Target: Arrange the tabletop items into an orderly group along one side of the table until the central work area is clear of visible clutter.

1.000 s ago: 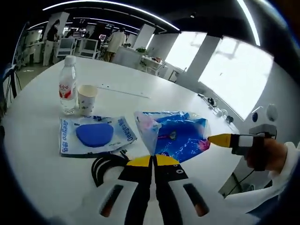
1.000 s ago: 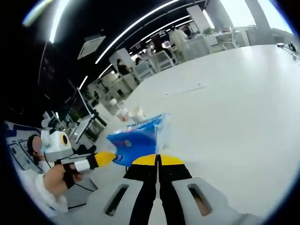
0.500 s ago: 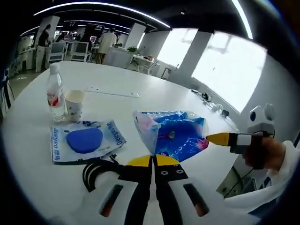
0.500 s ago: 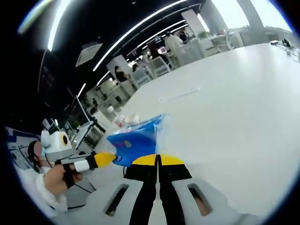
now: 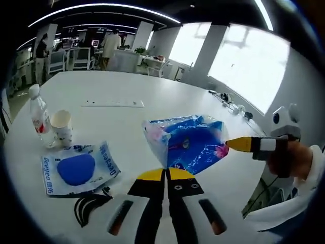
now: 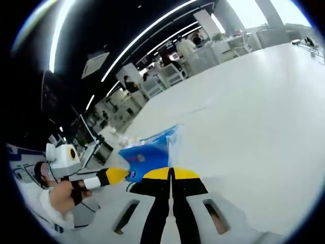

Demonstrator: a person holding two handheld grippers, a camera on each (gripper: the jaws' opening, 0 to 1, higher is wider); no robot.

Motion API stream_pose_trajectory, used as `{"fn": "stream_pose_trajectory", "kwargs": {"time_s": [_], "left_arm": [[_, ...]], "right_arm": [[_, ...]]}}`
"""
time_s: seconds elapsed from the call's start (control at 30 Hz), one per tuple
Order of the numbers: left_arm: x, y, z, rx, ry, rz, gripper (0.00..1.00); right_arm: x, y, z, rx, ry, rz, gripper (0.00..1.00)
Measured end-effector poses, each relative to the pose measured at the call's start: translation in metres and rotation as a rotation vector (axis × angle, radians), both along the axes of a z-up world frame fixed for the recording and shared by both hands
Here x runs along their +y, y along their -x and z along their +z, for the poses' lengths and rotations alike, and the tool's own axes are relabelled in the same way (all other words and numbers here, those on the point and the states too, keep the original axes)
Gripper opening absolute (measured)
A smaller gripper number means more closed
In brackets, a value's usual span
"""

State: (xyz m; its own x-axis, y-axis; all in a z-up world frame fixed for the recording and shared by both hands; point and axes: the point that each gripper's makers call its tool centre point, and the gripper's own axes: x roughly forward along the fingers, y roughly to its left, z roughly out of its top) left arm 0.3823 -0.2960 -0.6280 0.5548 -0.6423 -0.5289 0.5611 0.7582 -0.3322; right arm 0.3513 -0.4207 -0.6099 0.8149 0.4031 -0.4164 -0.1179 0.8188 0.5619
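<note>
A blue plastic bag (image 5: 190,145) with a clear crumpled edge hangs stretched between my two grippers above the white table (image 5: 152,114). My left gripper (image 5: 165,174) is shut on its near corner. The right gripper (image 5: 238,144) comes in from the right, its yellow tip pinching the bag's far corner, with a person's hand behind it. In the right gripper view the same blue bag (image 6: 147,155) sits just ahead of my right gripper (image 6: 171,174), which is shut on its edge, and the left gripper (image 6: 114,175) reaches it from the left.
On the table's left stand a water bottle (image 5: 38,117) and a paper cup (image 5: 62,128). A white packet with a blue pad (image 5: 76,169) lies nearer, with a black curved item (image 5: 89,208) beside it. A white strip (image 5: 112,103) lies farther back. Desks, chairs and people fill the background.
The left gripper view has swung to the right, so bottle, cup and packet now sit nearer its left edge. The bag stays held between both grippers, a little higher over the table.
</note>
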Motion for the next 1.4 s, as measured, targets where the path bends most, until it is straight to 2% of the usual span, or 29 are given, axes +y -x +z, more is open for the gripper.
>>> {"fn": "stream_pose_trajectory", "kwargs": {"time_s": [0.33,0.67,0.87,1.07,1.27,1.4], "left_arm": [[-0.027,-0.021,-0.008,0.015,-0.023,0.010,0.00],[-0.060,-0.042,-0.017,0.029,-0.039,0.012,0.00],[-0.072,-0.055,-0.025,0.042,-0.053,0.011,0.00],[-0.082,-0.068,-0.044,0.062,-0.088,-0.008,0.00],[-0.088,-0.081,-0.067,0.094,-0.119,-0.020,0.00],[-0.089,-0.091,-0.075,0.110,-0.122,-0.007,0.00]], "right_arm": [[-0.029,-0.021,-0.006,0.000,-0.028,0.008,0.00],[-0.062,-0.043,-0.017,0.018,-0.046,0.005,0.00],[-0.074,-0.058,-0.026,0.029,-0.069,-0.007,0.00],[-0.083,-0.073,-0.049,0.053,-0.038,-0.011,0.00],[-0.089,-0.092,-0.064,0.067,-0.044,-0.029,0.00],[-0.090,-0.100,-0.075,0.090,-0.052,-0.037,0.00]]}}
